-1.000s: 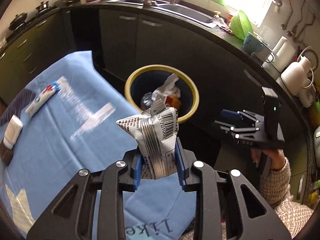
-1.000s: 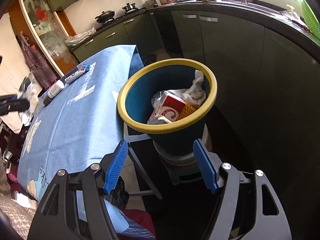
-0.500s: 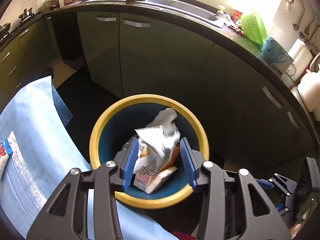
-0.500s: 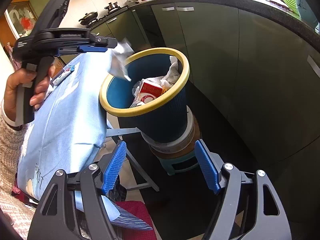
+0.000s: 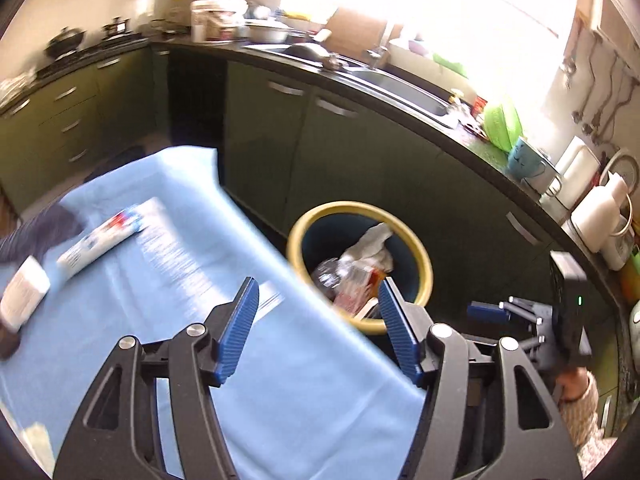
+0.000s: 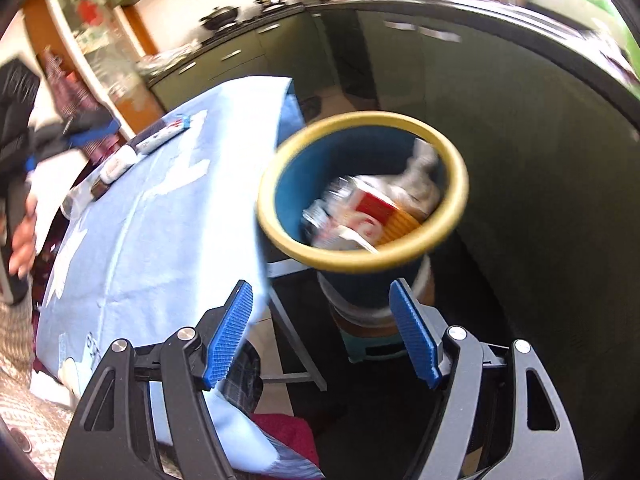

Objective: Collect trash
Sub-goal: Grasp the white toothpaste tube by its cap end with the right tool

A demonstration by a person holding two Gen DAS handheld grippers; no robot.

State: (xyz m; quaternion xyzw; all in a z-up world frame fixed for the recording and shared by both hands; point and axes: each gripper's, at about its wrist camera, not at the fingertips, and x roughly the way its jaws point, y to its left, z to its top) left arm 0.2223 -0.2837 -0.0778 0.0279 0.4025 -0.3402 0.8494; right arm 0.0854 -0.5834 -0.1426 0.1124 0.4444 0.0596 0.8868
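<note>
Left gripper (image 5: 316, 320) jaws spread wide, nothing between them, above the blue-clothed worktop (image 5: 280, 380) edge; right gripper (image 6: 322, 332) likewise apart and empty. Yellow-rimmed blue bin (image 5: 420, 256) stands just beside the worktop, holding the trash (image 5: 352, 276) (crumpled wrappers, white tissue, a red-and-white carton; blurred). A toothpaste tube (image 5: 100, 240) and a small white bottle (image 5: 24, 296) lie on the cloth, well apart from the bin.

Matt pale-blue cloth table cover (image 5: 304, 392); smooth plastic yellow-rimmed dark-blue round bin (image 5: 425, 264) holding crumpled white paper (image 5: 370, 242) and glossy red-and-white carton (image 6: 370, 216); ribbed blue rubbery finger pads (image 6: 229, 340); glossy dark-green cabinet doors (image 5: 352, 156).
</note>
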